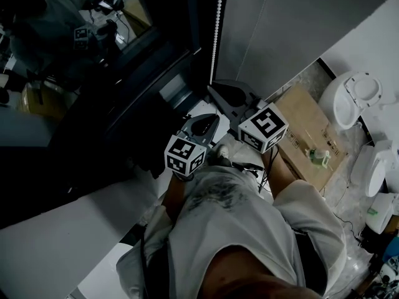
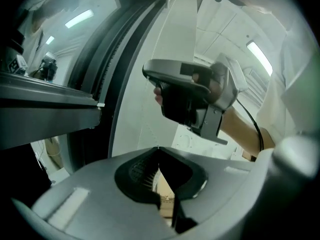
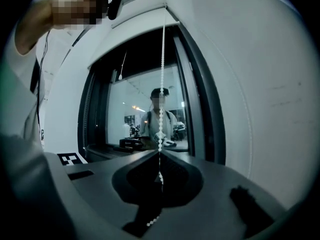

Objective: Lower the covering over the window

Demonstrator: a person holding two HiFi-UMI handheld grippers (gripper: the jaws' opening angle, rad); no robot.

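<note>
The bead chain [image 3: 162, 69] of a window blind hangs straight down beside the dark frame of the window [image 3: 135, 109]. Its lower beads run into the right gripper [image 3: 160, 153], whose jaws are closed on the strand, and a short tail of beads trails out beneath them. The covering itself does not show over the pane. The glass is bare and shows a figure and a lit room, so the blind appears to be fully up and the lowering not yet begun.

The left gripper [image 2: 159, 150] is held low and just beside the right one, with its jaws brought together at the tips and nothing visible between them. A person's hand [image 2: 210, 86] holds the right gripper's handle. From the head view, both marker cubes sit close together below the chain, well apart from a cardboard box [image 1: 308, 136] and a white toilet [image 1: 352, 98] on the floor.

The likely trouble lies in the pull. A tug away from the wall rather than straight down could drag the chain off its drive at the top. A light pinch could let the beads skip through the pads. If this strand is the raising side of the loop, the blind stays rolled up — the frames cannot settle which side it is.
</note>
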